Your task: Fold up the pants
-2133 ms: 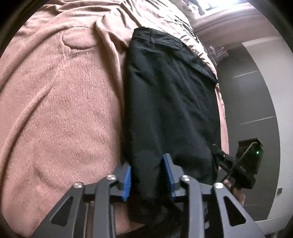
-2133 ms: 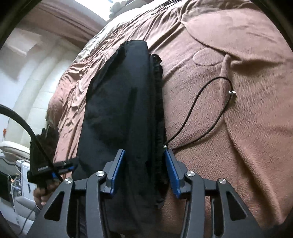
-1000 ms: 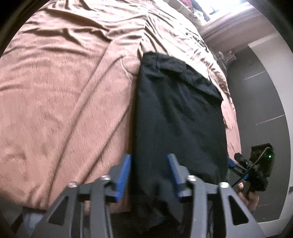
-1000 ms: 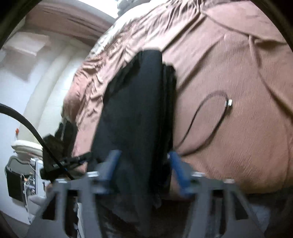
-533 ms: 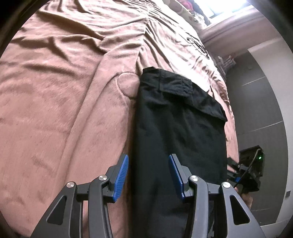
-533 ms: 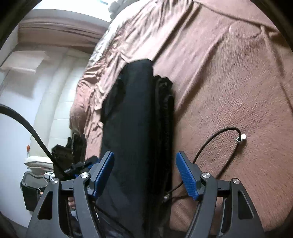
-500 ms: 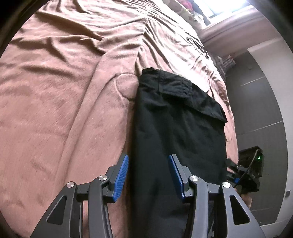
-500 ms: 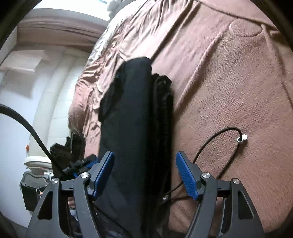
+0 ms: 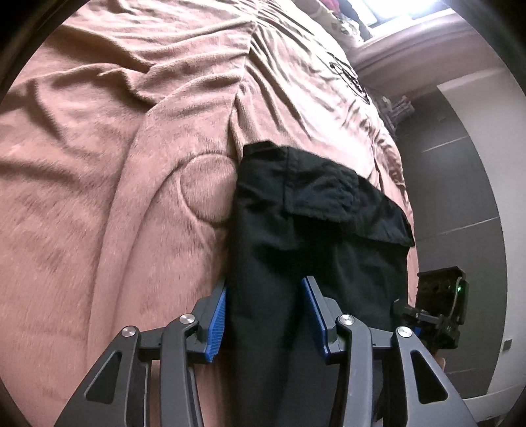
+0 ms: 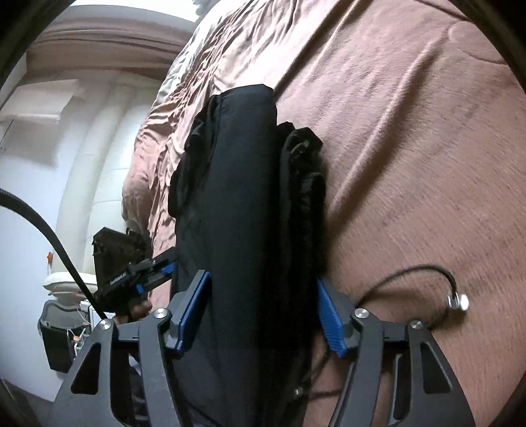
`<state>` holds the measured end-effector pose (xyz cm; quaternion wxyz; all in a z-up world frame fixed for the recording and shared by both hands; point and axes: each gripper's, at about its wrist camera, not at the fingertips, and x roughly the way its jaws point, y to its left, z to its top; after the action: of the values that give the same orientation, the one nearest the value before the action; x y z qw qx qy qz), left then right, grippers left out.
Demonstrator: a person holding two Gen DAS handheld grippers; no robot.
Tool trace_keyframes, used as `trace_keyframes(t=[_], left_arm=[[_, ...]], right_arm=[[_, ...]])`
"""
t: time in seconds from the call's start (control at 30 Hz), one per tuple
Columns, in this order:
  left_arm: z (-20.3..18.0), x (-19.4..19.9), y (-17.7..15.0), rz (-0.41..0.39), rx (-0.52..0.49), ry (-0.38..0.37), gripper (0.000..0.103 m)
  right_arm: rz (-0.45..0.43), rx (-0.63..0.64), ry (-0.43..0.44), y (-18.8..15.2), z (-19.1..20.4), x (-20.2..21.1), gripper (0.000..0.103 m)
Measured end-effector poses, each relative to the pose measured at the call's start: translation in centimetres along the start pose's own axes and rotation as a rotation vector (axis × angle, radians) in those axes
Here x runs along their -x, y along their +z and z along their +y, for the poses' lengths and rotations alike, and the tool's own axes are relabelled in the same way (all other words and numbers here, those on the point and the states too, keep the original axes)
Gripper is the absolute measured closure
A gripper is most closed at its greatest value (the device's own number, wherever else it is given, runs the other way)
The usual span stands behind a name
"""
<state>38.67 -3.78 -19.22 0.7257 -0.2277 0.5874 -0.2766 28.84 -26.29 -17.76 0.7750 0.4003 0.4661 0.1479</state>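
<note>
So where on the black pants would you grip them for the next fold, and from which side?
Grip the black pants at the near end, one gripper per long edge, coming in along their length from the bed's edge. They lie as a long narrow strip on the brown blanket, so the near corners are free to lift toward the far pocket end.

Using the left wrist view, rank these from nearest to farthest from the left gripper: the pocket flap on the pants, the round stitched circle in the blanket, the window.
From the left gripper:
1. Round stitched circle in the blanket, ahead and left of the pants; the pocket flap sits about as far off, ahead and right, too close to call.
2. Window, far beyond the bed at the top right.
</note>
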Motion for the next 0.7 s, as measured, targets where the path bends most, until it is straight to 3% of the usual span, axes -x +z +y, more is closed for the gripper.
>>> trace_keyframes(t=[0.2, 0.3, 0.5, 0.7], left_arm=[[0.3, -0.7, 1.3, -0.004, 0.024, -0.036, 0.057], [0.2, -0.8, 1.3, -0.011, 0.028, -0.04, 0.064], [-0.8, 0.7, 0.6, -0.055, -0.005, -0.068, 0.086], [-2.6, 2.7, 0.1, -0.092, -0.043, -0.065, 0.089]], right_arm=[[0.023, 0.018, -0.001, 0.9, -0.1, -0.4, 0.042], [0.026, 0.037, -0.017, 1.1, 0.2, -0.6, 0.044], [0.002, 0.078, -0.029, 0.5, 1.1, 0.1, 0.075], [-0.049, 0.142, -0.03, -0.8, 2.9, 1.1, 0.08]])
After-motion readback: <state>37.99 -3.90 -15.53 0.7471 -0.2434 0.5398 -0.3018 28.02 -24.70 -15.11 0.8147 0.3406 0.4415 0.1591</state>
